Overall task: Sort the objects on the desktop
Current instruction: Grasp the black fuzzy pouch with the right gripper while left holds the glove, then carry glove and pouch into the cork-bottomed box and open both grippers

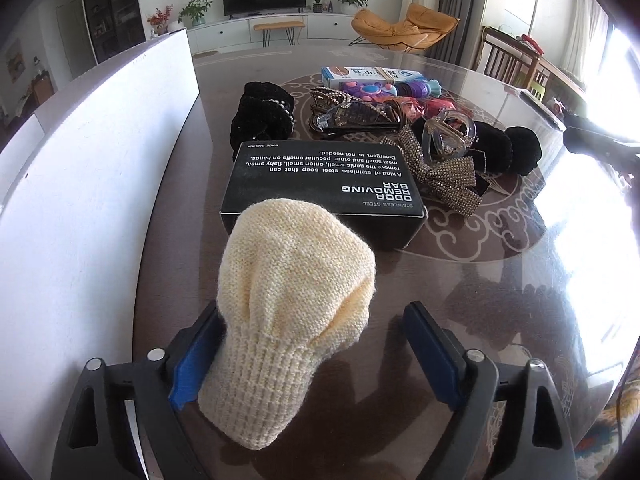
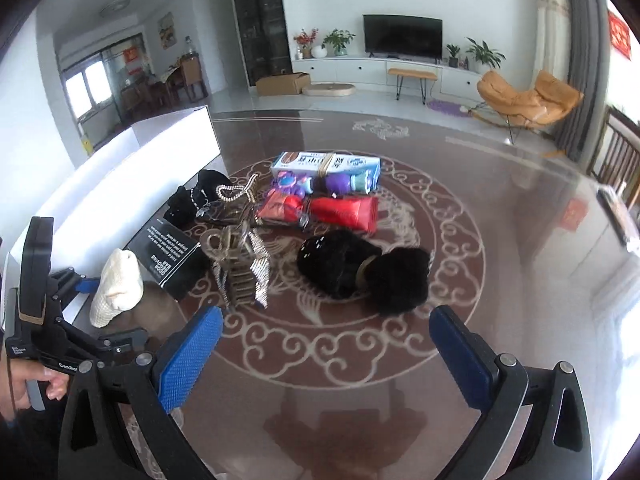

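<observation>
Cream knitted woollen cover (image 1: 294, 312) between left gripper (image 1: 316, 344) pads.
Touching left pad only, gap beside right pad; right gripper (image 2: 324, 356) wide open, empty.

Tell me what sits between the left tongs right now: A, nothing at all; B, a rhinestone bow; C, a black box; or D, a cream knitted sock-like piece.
D: the cream knitted piece stands between the fingers of the left tongs, against the left pad with a gap to the right one, while the black box and rhinestone bow lie beyond on the table.
</observation>
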